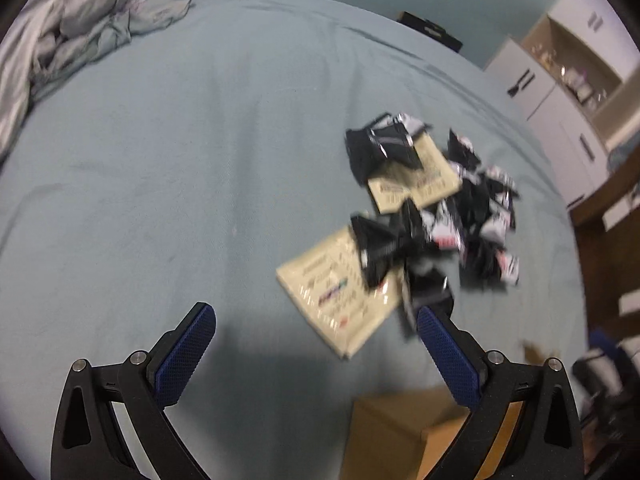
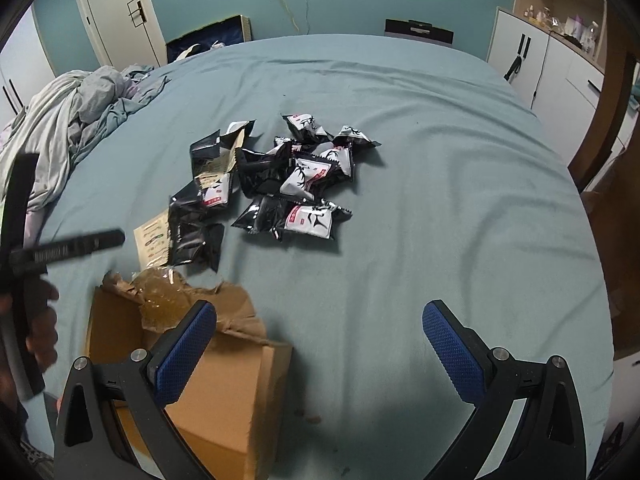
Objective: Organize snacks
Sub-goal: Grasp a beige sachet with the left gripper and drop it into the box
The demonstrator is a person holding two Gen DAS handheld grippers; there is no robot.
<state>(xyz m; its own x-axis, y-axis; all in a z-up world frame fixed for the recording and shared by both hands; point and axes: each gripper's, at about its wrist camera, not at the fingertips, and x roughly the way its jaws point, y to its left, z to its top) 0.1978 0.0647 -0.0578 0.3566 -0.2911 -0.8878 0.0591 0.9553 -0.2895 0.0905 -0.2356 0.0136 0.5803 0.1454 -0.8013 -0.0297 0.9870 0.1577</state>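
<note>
Left tool [image 1: 316,316]: spread, empty. Torn brown cardboard box [image 2: 224,380]: near bed edge, open-topped, likely the receptacle. Black-and-white foil snack packets [image 2: 296,176]: loose heap mid-bed on blue-grey bedsheet [image 2: 440,200], unsorted. Right tool [image 2: 320,316]: spread, empty, facing heap.

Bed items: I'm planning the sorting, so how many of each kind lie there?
Black packets: about 12, overlapping
Cream sachets: 2
Box: 1
Total: about 15
</note>
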